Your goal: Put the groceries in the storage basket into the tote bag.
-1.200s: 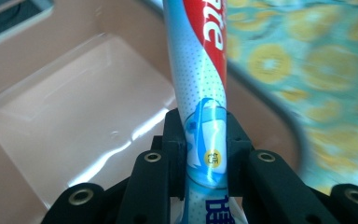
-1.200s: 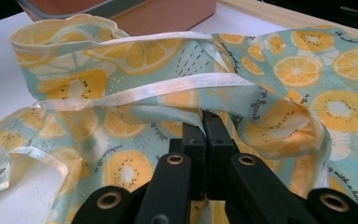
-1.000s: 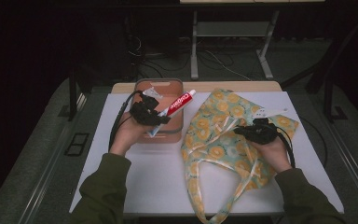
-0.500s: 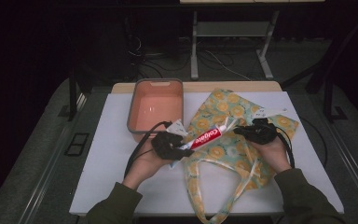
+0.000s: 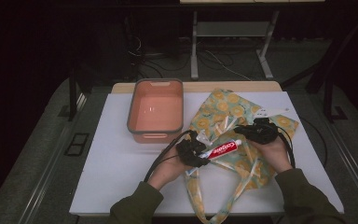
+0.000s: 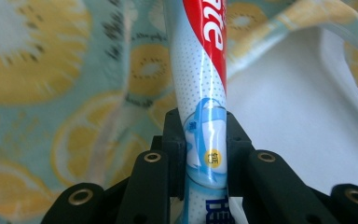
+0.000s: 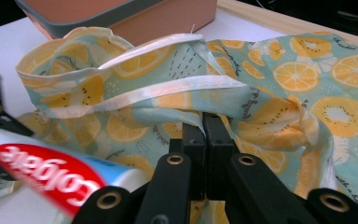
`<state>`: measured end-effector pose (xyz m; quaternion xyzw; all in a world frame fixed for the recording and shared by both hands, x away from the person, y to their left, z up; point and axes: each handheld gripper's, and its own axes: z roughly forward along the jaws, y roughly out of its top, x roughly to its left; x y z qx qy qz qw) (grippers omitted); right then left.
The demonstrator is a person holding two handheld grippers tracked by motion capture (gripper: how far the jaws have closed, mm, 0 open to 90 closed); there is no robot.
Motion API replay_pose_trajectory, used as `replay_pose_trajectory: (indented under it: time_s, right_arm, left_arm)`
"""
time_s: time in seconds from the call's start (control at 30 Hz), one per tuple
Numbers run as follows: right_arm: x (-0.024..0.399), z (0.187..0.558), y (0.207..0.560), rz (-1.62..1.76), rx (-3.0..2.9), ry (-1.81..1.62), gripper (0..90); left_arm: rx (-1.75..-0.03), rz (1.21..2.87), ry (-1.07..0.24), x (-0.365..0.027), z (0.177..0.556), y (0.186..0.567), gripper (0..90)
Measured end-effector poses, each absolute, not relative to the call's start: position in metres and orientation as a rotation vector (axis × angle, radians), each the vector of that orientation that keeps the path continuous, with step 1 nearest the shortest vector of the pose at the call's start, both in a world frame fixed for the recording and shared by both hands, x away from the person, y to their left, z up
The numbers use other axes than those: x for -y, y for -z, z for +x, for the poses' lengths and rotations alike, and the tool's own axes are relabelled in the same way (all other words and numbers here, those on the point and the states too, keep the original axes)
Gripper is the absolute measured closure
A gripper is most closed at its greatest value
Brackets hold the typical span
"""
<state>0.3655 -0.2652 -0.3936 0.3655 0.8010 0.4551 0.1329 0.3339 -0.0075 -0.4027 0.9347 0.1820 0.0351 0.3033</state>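
From above, the left gripper (image 5: 196, 154) sits over the white bench (image 5: 116, 163), its fingers pinching the tail end of a Colgate toothpaste tube (image 5: 221, 149). The tube slants up toward the right gripper (image 5: 251, 133), lying across the mouth of a lemon-print tote bag (image 5: 223, 105) spread flat on the bench. An orange tub with a grey rim (image 5: 156, 130) stands just beside the bag, on its left.

In the left gripper view, the fingers (image 6: 175, 140) clamp the tube (image 6: 200, 93) on both sides, the lemon cloth (image 6: 51, 93) beneath it.

In the right gripper view, the fingers (image 7: 193, 137) are pressed together on a fold of the bag's hem (image 7: 177, 88), holding the opening raised. The tube (image 7: 51, 175) lies low at the left, with the tub (image 7: 168, 18) behind.
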Motion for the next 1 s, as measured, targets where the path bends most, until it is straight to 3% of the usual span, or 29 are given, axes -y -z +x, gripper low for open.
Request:
replay_pose_trajectory:
  time_s: [0.47,0.83,0.93,1.0]
  right_arm:
    - [0.266,0.363,0.387,1.045,-2.301,-1.359,89.0]
    - [0.265,0.362,0.387,1.047,-2.300,-1.376,89.0]
    - [0.267,0.362,0.387,1.050,-2.296,-1.378,89.0]
    - [0.268,0.362,0.387,1.054,-2.295,-1.378,89.0]
  left_arm:
    - [-0.667,2.452,-0.152,0.036,0.381,0.412,75.9]
    - [-0.843,2.340,-0.192,0.057,0.411,0.424,74.6]
    - [-0.830,2.289,-0.196,0.056,0.411,0.425,71.3]
    - [-0.817,2.245,-0.184,0.050,0.410,0.421,64.0]
